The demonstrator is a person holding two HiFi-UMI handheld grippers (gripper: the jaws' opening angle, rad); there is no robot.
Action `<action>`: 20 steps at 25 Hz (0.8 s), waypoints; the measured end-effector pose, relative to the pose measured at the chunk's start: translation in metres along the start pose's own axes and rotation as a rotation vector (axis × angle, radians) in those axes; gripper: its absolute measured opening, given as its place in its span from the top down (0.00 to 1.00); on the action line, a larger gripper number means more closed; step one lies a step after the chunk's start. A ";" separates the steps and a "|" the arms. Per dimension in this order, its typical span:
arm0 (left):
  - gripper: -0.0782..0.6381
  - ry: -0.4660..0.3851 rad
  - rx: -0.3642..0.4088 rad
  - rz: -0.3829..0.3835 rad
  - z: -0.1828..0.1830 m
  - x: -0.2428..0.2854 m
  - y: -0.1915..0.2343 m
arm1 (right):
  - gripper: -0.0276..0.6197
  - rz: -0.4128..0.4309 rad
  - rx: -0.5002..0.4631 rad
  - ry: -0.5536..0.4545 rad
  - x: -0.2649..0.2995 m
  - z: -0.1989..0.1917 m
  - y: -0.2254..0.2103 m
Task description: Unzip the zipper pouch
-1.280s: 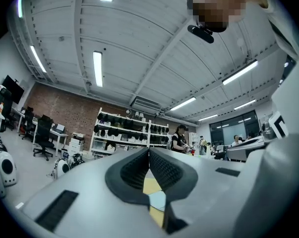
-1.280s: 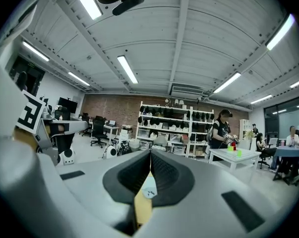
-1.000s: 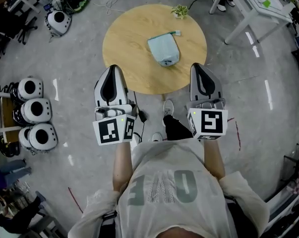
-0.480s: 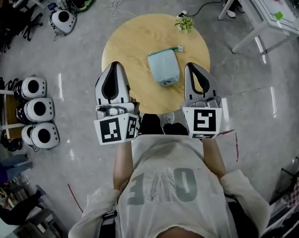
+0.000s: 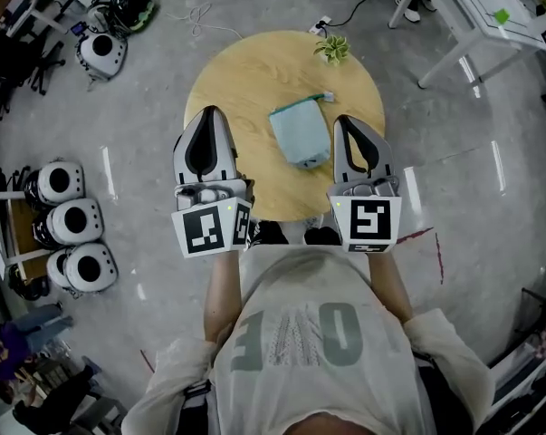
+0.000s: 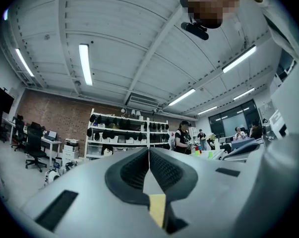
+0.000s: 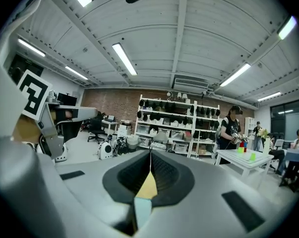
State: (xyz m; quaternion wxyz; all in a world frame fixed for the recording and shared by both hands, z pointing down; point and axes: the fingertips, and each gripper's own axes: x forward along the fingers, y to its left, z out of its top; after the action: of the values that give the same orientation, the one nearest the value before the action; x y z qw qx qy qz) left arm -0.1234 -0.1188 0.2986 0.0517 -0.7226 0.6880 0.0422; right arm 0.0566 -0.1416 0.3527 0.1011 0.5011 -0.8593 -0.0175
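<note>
Fingers of the left gripper [image 5: 209,116] and the right gripper [image 5: 345,123] are pressed together, empty. The pouch [image 5: 300,134] lies on the round surface [image 5: 241,75] between them, nearer the right one, its long axis running away from the person, zipper at the far end.

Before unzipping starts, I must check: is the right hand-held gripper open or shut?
Shut. The right hand-held gripper shows its jaws meeting in one line, with nothing between them.

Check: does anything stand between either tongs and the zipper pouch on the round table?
Nothing visible does. The zipper pouch lies on the round table between the shut left tongs and right tongs; the potted plant stands at the far edge, off both paths.
</note>
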 end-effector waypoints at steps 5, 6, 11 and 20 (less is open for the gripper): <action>0.85 0.011 -0.028 -0.017 -0.008 0.012 0.017 | 0.91 -0.021 -0.005 0.039 0.012 -0.006 0.009; 0.85 0.012 -0.032 -0.021 -0.009 0.015 0.020 | 0.91 -0.024 -0.004 0.050 0.015 -0.007 0.011; 0.85 0.021 -0.052 -0.040 -0.017 0.023 0.038 | 0.76 0.001 0.000 0.106 0.039 -0.009 0.035; 0.85 0.078 -0.101 -0.076 -0.045 0.038 0.086 | 0.61 0.027 -0.123 0.333 0.107 -0.052 0.092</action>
State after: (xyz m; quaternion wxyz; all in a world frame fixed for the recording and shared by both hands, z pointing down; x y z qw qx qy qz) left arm -0.2081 -0.1668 0.3368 -0.0101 -0.7511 0.6584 0.0469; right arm -0.0631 -0.1847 0.4320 0.2727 0.4784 -0.8346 0.0143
